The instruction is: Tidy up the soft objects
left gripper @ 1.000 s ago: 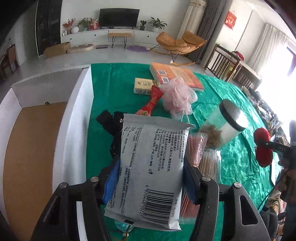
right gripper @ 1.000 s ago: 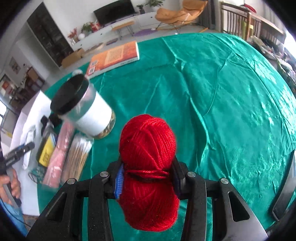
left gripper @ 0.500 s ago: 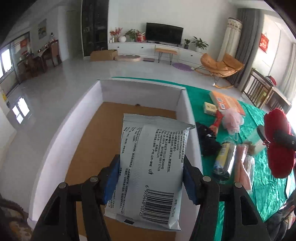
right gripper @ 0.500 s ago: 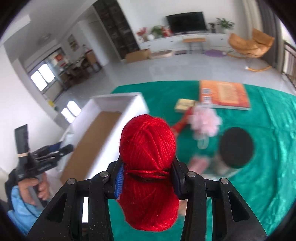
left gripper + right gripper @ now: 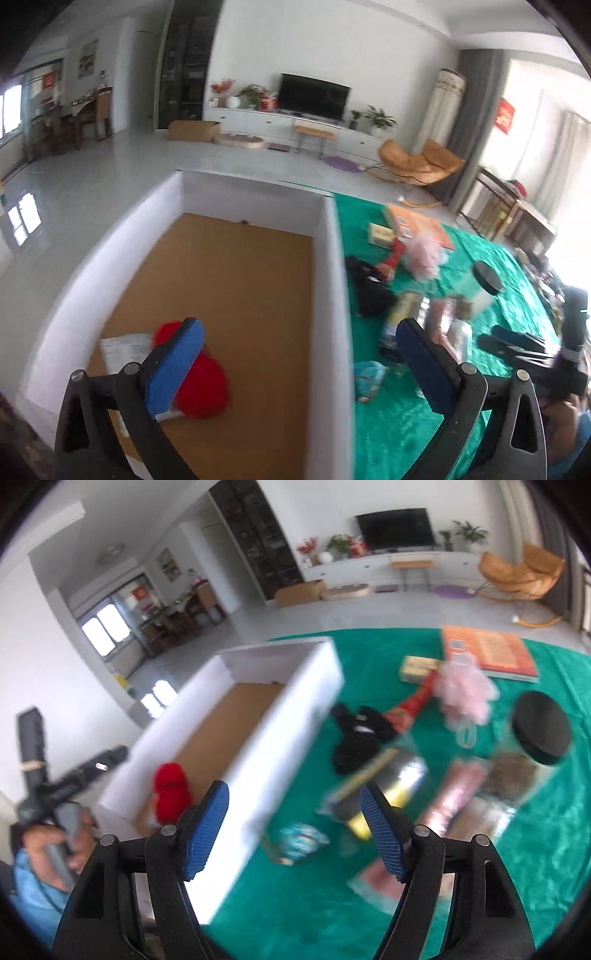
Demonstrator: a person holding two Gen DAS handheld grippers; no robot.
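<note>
Left gripper (image 5: 299,354) hung over the near end of the white box (image 5: 332,280), fingers spread wide, nothing between the blue pads (image 5: 173,365). Red yarn ball (image 5: 201,384) lay on the box's brown floor, touching the grey wipes packet (image 5: 125,349) beside it. Right gripper (image 5: 293,830) was held above the box's near corner and the green tablecloth (image 5: 535,849), also wide open and holding nothing. On the cloth beside the box: black fabric (image 5: 356,734), pink mesh sponge (image 5: 463,692), jar with black lid (image 5: 541,729), orange book (image 5: 487,651). Nearer packets were blurred.
</note>
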